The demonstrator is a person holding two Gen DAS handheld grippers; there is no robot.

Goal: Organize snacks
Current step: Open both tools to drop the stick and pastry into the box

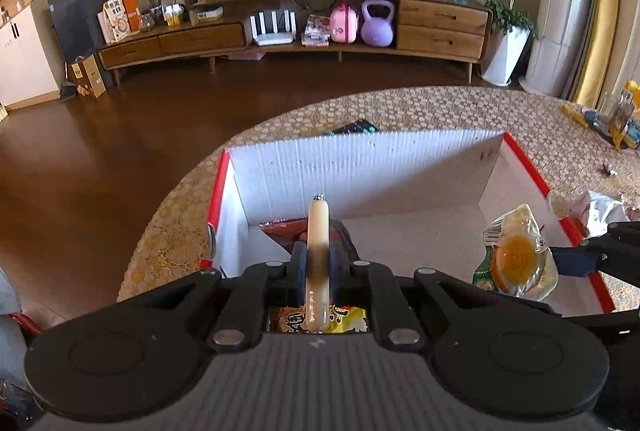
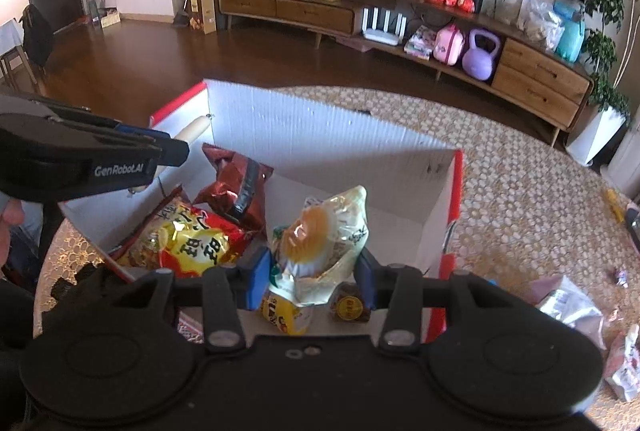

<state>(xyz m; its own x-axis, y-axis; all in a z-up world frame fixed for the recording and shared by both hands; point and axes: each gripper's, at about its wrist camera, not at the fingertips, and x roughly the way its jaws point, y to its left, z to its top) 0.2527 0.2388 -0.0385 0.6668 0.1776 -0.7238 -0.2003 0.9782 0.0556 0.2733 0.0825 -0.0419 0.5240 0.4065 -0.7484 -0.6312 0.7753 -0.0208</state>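
Over the open white cardboard box point(image 1: 360, 167) with red outer sides, both grippers hang side by side, each carrying a snack. Left gripper point(image 1: 316, 267) is clenched tight on a pale sausage stick point(image 1: 317, 231); its long axis runs straight forward along the fingers, the metal-clipped tip pointing away toward the far wall of the box, the rear end sticking out behind the pads. From the right wrist view the same stick point(image 2: 195, 130) slants up and to the right past the left gripper point(image 2: 172, 153), whose side reads "GenRobot.AI".

Right gripper point(image 2: 310, 265) grips a clear, crinkled packet point(image 2: 320, 243) with an orange-yellow round inside, standing roughly upright between the blue pads, its top corner pointing up and right. The print on it is too blurred to read. It shows at the right edge of the left view too point(image 1: 518, 255).

Inside the box lie a dark red foil bag point(image 2: 236, 187) and a red and yellow bag point(image 2: 188, 239) with large characters that I cannot make out, and a small brown packet with a round yellow label point(image 2: 350, 307).

Beneath the box is a round table point(image 1: 460, 111) under a beige honeycomb-patterned cloth, with loose wrappers point(image 2: 568, 307) on its right side. Beyond are a dark wood floor point(image 1: 120, 135) and a long wooden cabinet point(image 1: 440, 27) holding a purple kettlebell point(image 1: 377, 23).
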